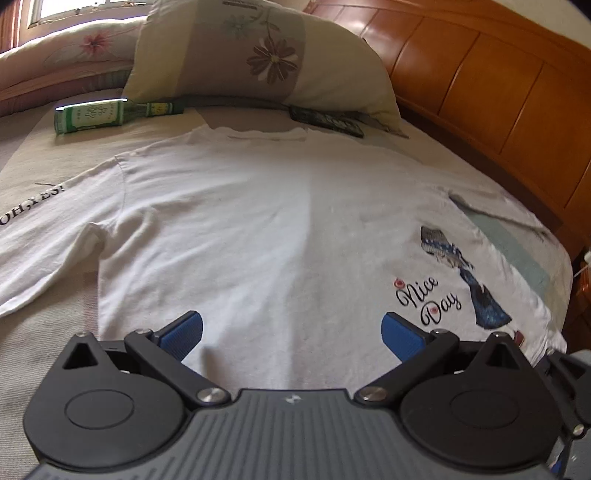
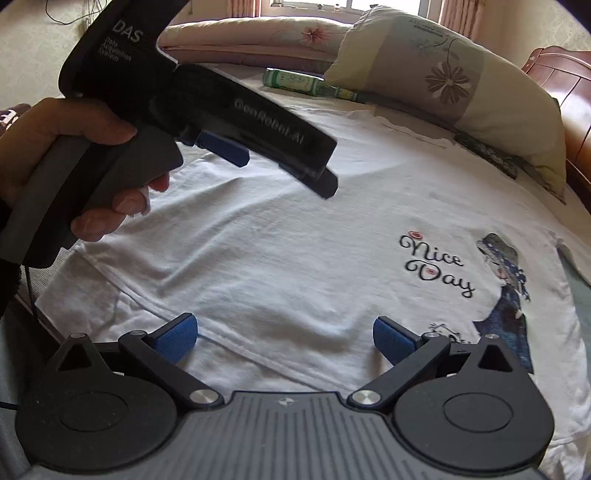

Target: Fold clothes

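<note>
A white T-shirt (image 1: 266,229) with a "Nice Day" print (image 1: 428,299) lies spread flat on the bed; it also shows in the right wrist view (image 2: 295,266). My left gripper (image 1: 291,334) is open and empty, hovering just above the shirt's lower part. My right gripper (image 2: 285,338) is open and empty above the shirt near a fold line. In the right wrist view the left gripper's body (image 2: 207,107) hangs over the shirt at upper left, held by a hand (image 2: 66,155), with one blue finger (image 2: 225,147) showing.
A floral pillow (image 1: 258,55) lies at the head of the bed against a wooden headboard (image 1: 498,92). A green bottle (image 1: 92,116) and a dark remote (image 1: 328,120) lie beyond the shirt's collar. A folded quilt (image 2: 258,35) lies under the window.
</note>
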{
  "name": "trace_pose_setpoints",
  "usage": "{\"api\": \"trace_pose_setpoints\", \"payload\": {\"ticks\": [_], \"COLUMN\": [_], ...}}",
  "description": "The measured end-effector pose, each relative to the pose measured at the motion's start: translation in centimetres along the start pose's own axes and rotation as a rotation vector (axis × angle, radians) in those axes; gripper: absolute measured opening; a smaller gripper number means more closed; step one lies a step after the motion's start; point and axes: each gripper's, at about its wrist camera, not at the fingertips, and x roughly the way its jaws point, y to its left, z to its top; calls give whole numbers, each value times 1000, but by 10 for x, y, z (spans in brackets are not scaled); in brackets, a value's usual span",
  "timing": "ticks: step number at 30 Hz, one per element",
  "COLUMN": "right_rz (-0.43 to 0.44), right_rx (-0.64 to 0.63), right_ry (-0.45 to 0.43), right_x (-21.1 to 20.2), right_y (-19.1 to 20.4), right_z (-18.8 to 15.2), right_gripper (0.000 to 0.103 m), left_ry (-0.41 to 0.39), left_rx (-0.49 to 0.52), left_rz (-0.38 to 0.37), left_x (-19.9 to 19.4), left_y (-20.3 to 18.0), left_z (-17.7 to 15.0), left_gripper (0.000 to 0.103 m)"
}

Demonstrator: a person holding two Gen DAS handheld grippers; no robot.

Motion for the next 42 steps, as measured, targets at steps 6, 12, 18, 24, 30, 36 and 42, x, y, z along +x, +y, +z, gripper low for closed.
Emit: {"api": "trace_pose_setpoints", "payload": {"ticks": [6,12,18,24,30,36,42], "right_rz": [6,-2,-2,-6,-13,-18,-23], "right_rx": [94,92,95,98,102,105,110], "right_ry": [-3,-11,-16,-18,-22,-22,-20], "right_x": [-4,-4,-4,-3,-2,-1,-2], "right_y": [-19,-17,-18,-17,-16,-15,-14], "right_z": [-16,-16,-17,-16,-16,-15,-15], "right_gripper": [103,103,103,103,103,103,103], "left_ry": [22,-125,-148,-4,22,-151,-49], "left_rx": [106,-4,-148,-338,-317,-251,-493], "left_rz": [99,252,546,541,334,512,575], "left_x": [9,-19,-30,-17,-32,-59,-52], "left_y": [-25,25,118,160,118,131,196], "left_z": [-10,13,30,11,1,16,-5], "left_gripper": [102,102,102,102,102,102,102]}}
